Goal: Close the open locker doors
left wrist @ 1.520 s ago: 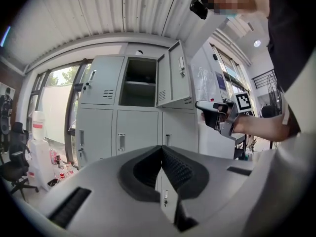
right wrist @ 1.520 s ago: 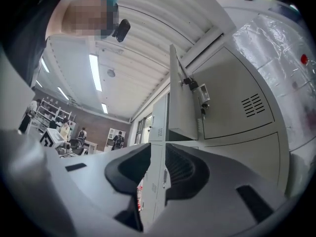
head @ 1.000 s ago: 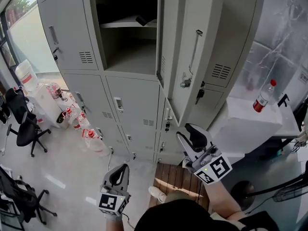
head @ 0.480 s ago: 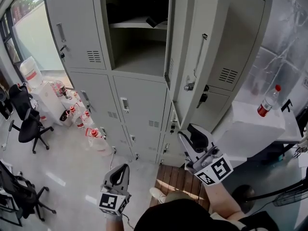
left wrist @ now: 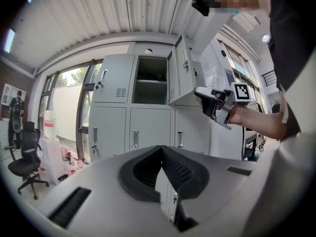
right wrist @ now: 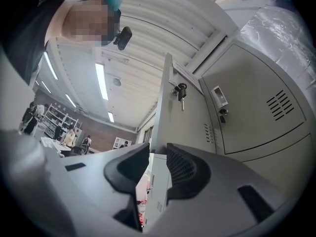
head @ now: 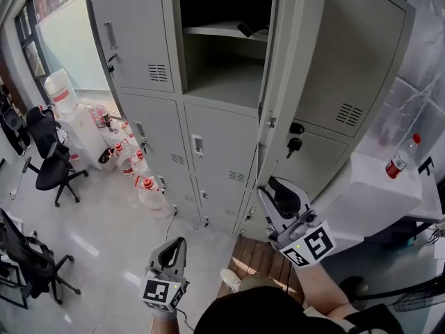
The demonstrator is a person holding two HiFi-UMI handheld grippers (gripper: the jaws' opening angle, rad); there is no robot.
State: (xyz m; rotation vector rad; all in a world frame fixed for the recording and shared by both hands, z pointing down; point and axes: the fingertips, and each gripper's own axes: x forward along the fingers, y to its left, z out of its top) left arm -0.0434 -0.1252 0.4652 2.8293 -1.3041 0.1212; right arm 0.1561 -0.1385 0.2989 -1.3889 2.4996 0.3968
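Observation:
The grey locker bank (head: pixel 208 152) fills the head view. Its upper middle compartment (head: pixel 222 54) stands open, with a shelf inside. That compartment's door (head: pixel 334 75) is swung out toward me on the right. My right gripper (head: pixel 277 190) hovers just below the door's lower edge, jaws a narrow gap apart and holding nothing. In the right gripper view the door's edge (right wrist: pixel 162 98) runs up past the jaws. My left gripper (head: pixel 169 248) is low over the floor, shut and empty. The left gripper view shows the open compartment (left wrist: pixel 150 80) and the right gripper (left wrist: pixel 213 102).
Black office chairs (head: pixel 50 165) stand at the left. Several red-capped bottles (head: pixel 135 169) sit on the floor by the lockers, beside a water jug (head: pixel 62 92). A white table (head: pixel 375 186) with one bottle (head: pixel 398 162) is at the right. A wooden mat (head: pixel 261 256) lies underfoot.
The head view has swung left, so the lockers and the open door sit further right in the picture. Both grippers keep their places in the frame.

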